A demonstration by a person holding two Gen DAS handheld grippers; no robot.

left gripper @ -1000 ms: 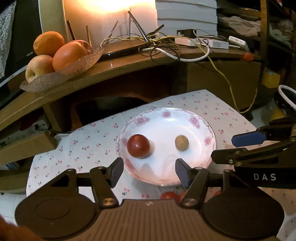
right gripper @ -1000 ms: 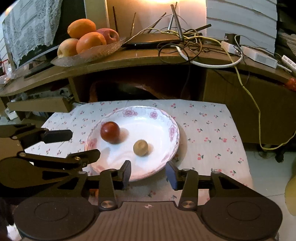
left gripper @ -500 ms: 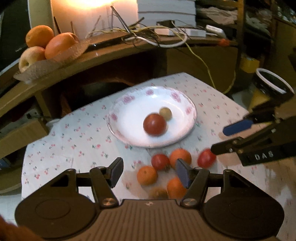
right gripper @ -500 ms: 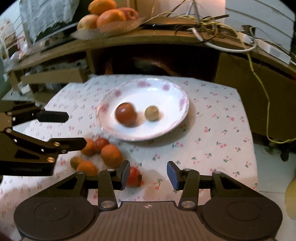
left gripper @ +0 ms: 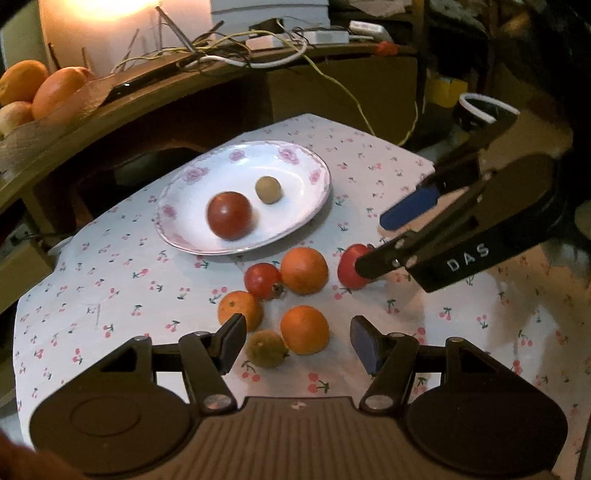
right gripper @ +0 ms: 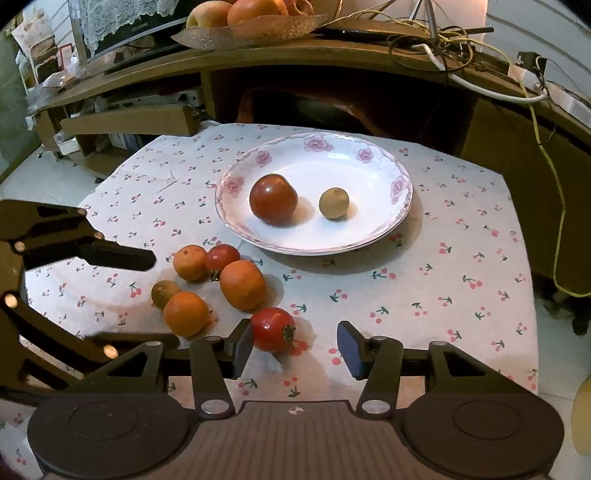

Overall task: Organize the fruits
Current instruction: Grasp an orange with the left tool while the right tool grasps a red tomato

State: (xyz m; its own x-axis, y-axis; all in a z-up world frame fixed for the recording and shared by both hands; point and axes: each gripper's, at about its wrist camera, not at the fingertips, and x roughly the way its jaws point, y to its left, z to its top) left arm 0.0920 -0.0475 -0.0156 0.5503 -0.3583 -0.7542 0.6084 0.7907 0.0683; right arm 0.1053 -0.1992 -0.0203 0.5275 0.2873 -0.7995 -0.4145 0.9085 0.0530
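While both of my grippers tilt down over the white tablecloth printed with small red cherries (right gripper: 461, 258), the fruit lies in two groups. On the round white plate with pink flowers along its rim (right gripper: 400, 184) sit a large dark red tomato (right gripper: 273, 199) and, just to its right, a small round tan fruit (right gripper: 333, 203); the two are near each other but apart.

Nearer to me, off the plate, a cluster rests on the cloth: three round orange citrus fruits (left gripper: 304, 270), a small red tomato with a dried stem (left gripper: 263, 280) touching two of them, and a fuzzy brownish-green fruit (left gripper: 266, 349) beside the nearest orange one.

My left gripper (left gripper: 293, 345) hangs over this cluster with its fingers spread and pressing on nothing; the fuzzy fruit and the nearest orange fruit show in the gap between them, lower down on the cloth.

A bright red tomato with a green stem (right gripper: 273, 329) lies a little apart from the cluster, toward my right side. My right gripper (right gripper: 295, 345) is opening around it: the left finger stands just beside the tomato, whether touching I cannot tell, and the blue-padded right finger (right gripper: 349, 349) is clearly away from it, so nothing is clamped.

Behind the table a curved wooden shelf (right gripper: 332, 51) carries a shallow glass dish (right gripper: 251, 31) of larger orange and yellow fruit and a tangle of cables (right gripper: 443, 44).
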